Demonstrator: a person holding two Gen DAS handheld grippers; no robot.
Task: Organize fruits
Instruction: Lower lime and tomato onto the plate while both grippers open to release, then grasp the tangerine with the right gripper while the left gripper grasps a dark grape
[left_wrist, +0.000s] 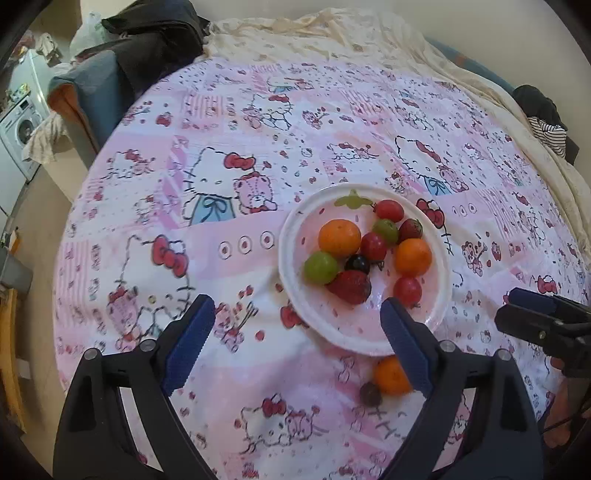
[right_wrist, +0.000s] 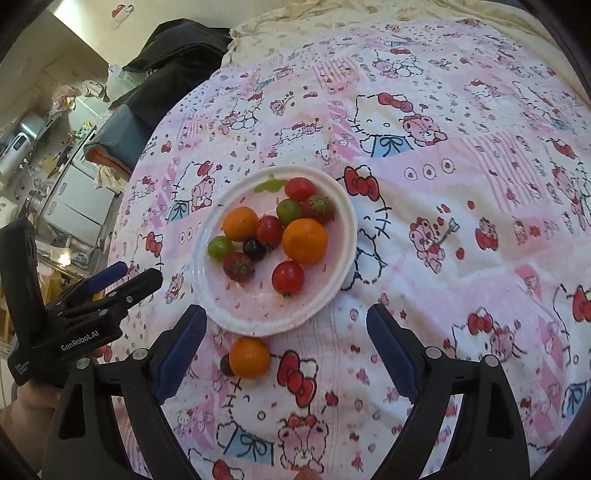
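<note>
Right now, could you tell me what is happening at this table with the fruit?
A person is sorting fruit onto a white plate with two handheld grippers. Both the left gripper and right gripper hover with jaws open, holding nothing. The plate already holds oranges, tomatoes, strawberries and grapes. One orange and a dark grape lie on the tablecloth just in front of the plate.
</note>
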